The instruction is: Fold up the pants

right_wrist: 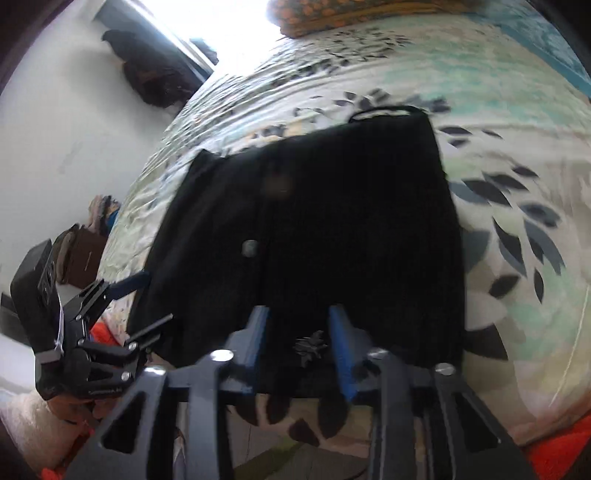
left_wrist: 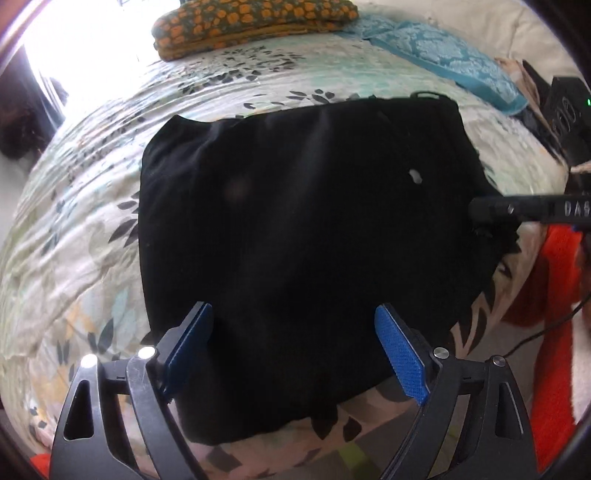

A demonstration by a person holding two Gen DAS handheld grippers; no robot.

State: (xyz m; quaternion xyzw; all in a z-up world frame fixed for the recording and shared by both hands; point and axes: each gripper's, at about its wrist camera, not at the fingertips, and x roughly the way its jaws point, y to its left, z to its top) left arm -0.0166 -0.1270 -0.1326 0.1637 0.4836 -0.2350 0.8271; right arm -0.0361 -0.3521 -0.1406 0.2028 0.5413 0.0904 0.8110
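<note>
The black pants [left_wrist: 303,236] lie folded into a squarish stack on the floral bedspread [left_wrist: 85,206]. My left gripper [left_wrist: 293,332] is open, hovering over the stack's near edge with nothing between its blue pads. The right gripper's finger [left_wrist: 517,210] pokes in at the stack's right edge. In the right wrist view the pants [right_wrist: 332,221] fill the middle, and my right gripper [right_wrist: 299,332] hangs over their near edge, partly open and empty. The left gripper [right_wrist: 144,299] shows open at the stack's left side.
A folded orange-patterned blanket [left_wrist: 255,26] and a blue towel [left_wrist: 447,59] lie at the far side of the bed. Orange fabric [left_wrist: 557,295] hangs at the right. A black device [left_wrist: 569,110] sits at the far right. A white wall [right_wrist: 66,140] flanks the bed.
</note>
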